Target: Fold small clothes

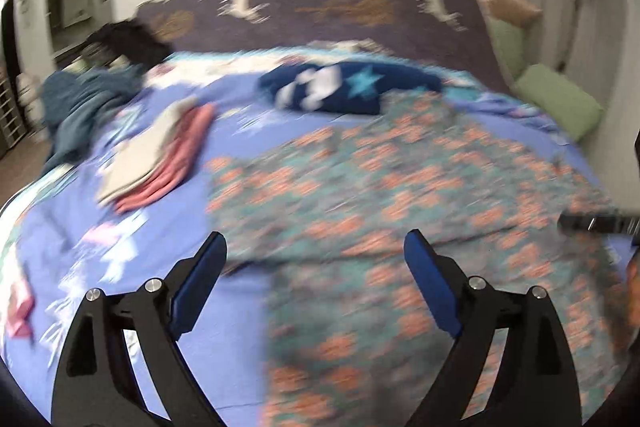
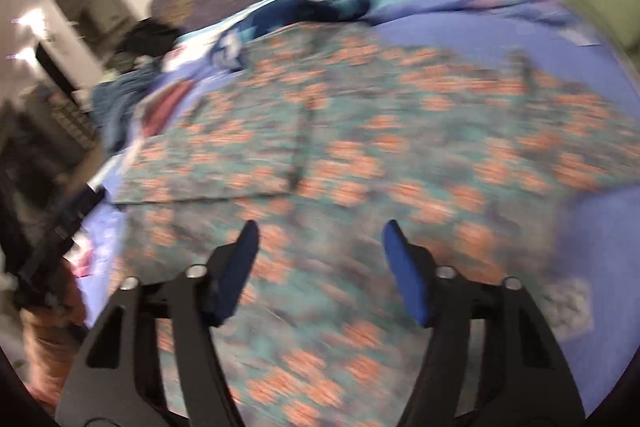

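Note:
A teal garment with orange flowers (image 1: 400, 187) lies spread on the blue bed sheet (image 1: 224, 347); it fills the right wrist view (image 2: 380, 147), where a folded edge runs across it. My left gripper (image 1: 316, 247) is open and empty above the garment's near left edge. My right gripper (image 2: 320, 231) is open and empty above the garment's near part. Both views are blurred by motion.
A folded beige and pink stack (image 1: 156, 155) lies left of the garment. A dark blue star-print garment (image 1: 344, 87) lies behind it and a teal heap (image 1: 80, 107) at far left. Green pillows (image 1: 560, 103) lie at the right by the wall.

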